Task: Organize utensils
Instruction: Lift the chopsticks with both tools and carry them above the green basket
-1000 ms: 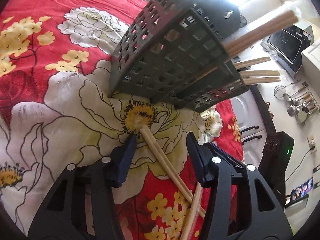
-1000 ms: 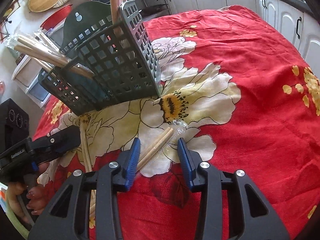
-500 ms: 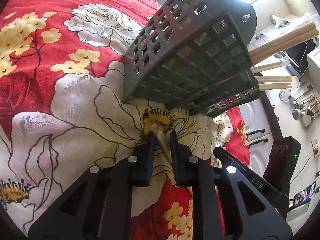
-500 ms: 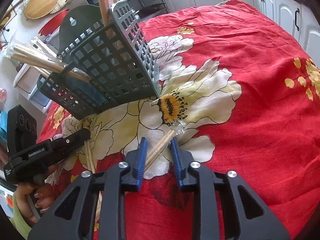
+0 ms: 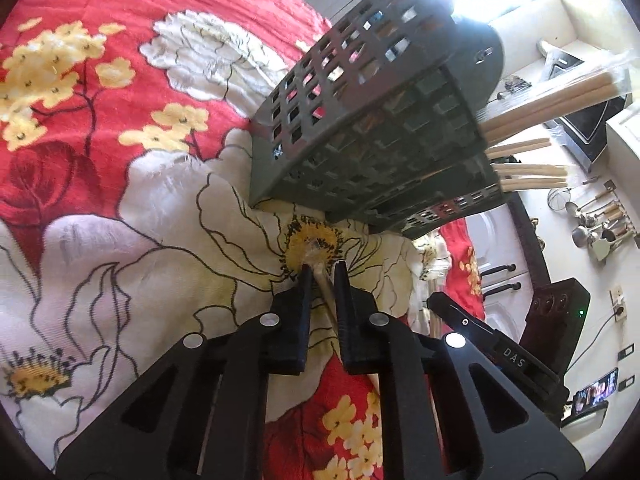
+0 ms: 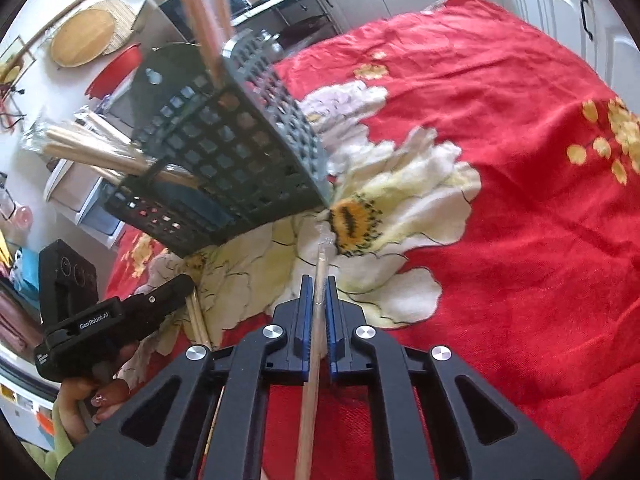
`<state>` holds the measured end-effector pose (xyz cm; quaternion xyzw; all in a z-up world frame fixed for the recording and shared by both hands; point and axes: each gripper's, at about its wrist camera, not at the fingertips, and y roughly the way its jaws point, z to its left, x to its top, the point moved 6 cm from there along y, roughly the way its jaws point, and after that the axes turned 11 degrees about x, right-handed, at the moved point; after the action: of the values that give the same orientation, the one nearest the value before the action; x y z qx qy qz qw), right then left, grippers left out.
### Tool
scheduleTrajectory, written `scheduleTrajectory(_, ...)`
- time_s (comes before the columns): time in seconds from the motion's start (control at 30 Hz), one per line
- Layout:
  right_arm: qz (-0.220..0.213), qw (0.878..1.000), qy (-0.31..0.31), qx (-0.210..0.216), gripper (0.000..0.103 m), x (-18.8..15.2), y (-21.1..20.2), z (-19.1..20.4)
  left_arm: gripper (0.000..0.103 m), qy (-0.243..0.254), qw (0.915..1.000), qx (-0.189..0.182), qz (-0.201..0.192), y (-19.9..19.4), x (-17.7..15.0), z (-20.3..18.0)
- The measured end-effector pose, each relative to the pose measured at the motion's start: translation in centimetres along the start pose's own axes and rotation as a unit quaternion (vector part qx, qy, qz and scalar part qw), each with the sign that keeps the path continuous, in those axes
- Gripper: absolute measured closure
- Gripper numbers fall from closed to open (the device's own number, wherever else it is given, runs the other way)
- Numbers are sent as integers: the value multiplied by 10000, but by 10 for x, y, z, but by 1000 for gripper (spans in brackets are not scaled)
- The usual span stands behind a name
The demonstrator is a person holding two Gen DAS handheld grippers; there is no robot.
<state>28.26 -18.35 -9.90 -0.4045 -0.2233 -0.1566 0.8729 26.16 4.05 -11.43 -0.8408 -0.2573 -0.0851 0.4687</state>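
A red floral cloth (image 6: 500, 128) is covering the surface, big white flower printed in the middle. A dark grid caddy (image 5: 372, 128) is sitting on the cloth just ahead of both tools, with wrapped chopsticks (image 5: 556, 98) sticking out of its compartments. The left hand-held gripper (image 5: 320, 270) is pointing down at the yellow flower centre near the caddy's base; its jaws have just been closing and are now clamping a wrapped chopstick pair (image 5: 326, 288), whose tip is lying on the cloth. The right hand-held gripper (image 6: 316, 280) is also angling down, its blue pads (image 6: 302, 308) having just closed onto a second wrapped chopstick pair (image 6: 320, 264); the clear wrapper end is reaching toward the caddy's near corner. In the right wrist view a hand (image 6: 96, 404) is gripping the left tool's handle at lower left.
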Motion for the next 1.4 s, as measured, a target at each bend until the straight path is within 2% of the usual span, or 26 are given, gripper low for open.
scheduleTrajectory(0.5,-399,9955,-809,304,97,15,-27,56,99,400,9949,-104,-917,-71,16,-22)
scheduleTrajectory(0.77,-754,9868,-1371,427,97,30,-48,92,100,670,9844,-105,-1625,-118,31,-43)
scheduleTrajectory(1.4,-1544,9648,-2024,665,97,65,-88,151,100,1089,9622,-257,-2484,-174,56,-88)
